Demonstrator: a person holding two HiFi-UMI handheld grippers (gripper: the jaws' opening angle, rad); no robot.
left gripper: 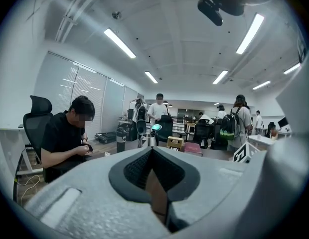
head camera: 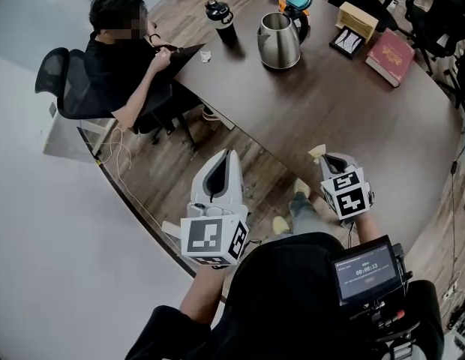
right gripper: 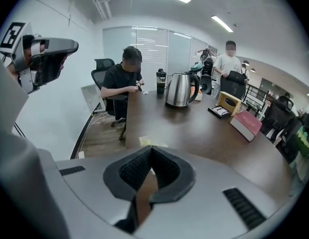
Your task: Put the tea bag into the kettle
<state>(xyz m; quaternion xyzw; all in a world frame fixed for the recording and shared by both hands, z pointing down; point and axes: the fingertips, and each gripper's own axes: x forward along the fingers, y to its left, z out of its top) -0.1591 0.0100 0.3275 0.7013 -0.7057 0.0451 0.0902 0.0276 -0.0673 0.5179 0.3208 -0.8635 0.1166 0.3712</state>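
As the right gripper (head camera: pixel 323 157) is pinching the pale yellow tea bag (head camera: pixel 316 152), a carry to the shiny steel kettle (head camera: pixel 278 40) is probably coming next; left gripper (head camera: pixel 227 156) closed, empty.

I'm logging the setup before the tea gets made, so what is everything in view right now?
table: one, dark brown, middle of the head view
kettle: one, steel, far part of the table
bottle: one, black, left of the kettle
book: one, red, right of the kettle
wooden box: one, tan, beyond the book
seated person: one, black top, table's left end
standing people: several, back of the room
tea bag: one, pale yellow, at the right gripper's tips
left gripper: grey, jaws together, empty, off the table's near edge
right gripper: grey, shut on the tea bag, at the near edge
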